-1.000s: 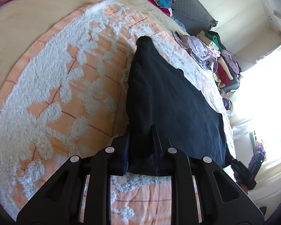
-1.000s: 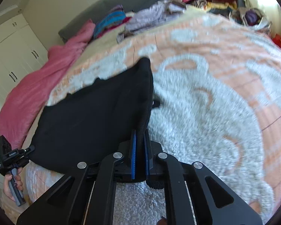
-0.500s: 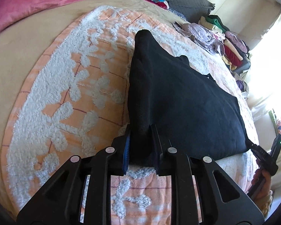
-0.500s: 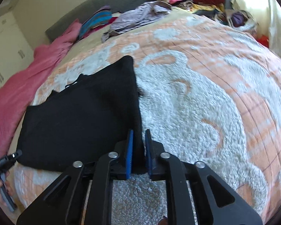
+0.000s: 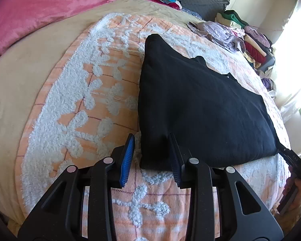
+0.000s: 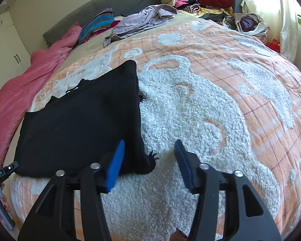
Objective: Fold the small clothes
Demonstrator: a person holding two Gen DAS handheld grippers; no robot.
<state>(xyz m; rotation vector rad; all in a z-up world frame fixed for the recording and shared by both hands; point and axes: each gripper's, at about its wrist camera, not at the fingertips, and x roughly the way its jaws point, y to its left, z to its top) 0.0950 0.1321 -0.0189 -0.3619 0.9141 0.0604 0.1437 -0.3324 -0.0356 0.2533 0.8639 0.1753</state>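
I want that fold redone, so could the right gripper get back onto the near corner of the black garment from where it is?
Probably yes. The right gripper stands open, its jaws just opened, with the black garment corner lying flat on the bedspread just inside its left finger. Nothing covers that corner.

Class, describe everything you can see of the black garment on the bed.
The black garment is a plain, soft, matte cloth, folded into a rough rectangle and lying flat on the orange-and-white tufted bedspread. Its far edge is uneven. The left hand-held gripper straddles its near-left corner, and the right hand-held gripper its near-right corner; both have just been opening, no longer clamping it.
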